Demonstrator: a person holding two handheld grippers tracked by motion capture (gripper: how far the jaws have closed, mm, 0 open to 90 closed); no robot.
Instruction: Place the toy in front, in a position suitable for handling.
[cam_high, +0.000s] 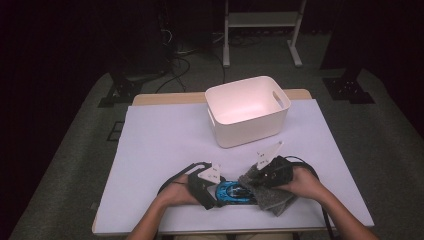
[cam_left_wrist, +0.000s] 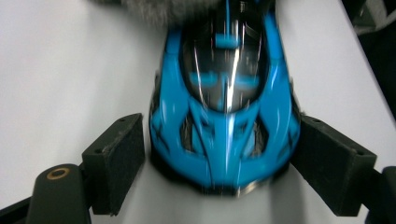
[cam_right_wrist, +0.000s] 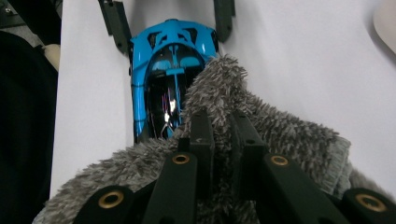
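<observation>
A blue toy car (cam_high: 231, 192) with a black glossy roof lies near the table's front edge. My left gripper (cam_high: 213, 196) stands open around the car's (cam_left_wrist: 226, 107) nose; a thin gap shows at the left pad (cam_left_wrist: 119, 163), while the right pad sits right at the body. My right gripper (cam_high: 260, 182) is shut on a grey fluffy cloth (cam_high: 272, 202). In the right gripper view the cloth (cam_right_wrist: 280, 135) drapes over one side of the car (cam_right_wrist: 163, 79), with my right gripper (cam_right_wrist: 219, 121) pinching it. Beyond the car, the left gripper (cam_right_wrist: 170, 18) flanks the nose.
A white plastic bin (cam_high: 247, 127) with handle cut-outs stands at the back middle of the white table (cam_high: 160, 140). Cables trail from both grippers. Both of the person's forearms come in from the front edge. A white frame stands on the floor beyond.
</observation>
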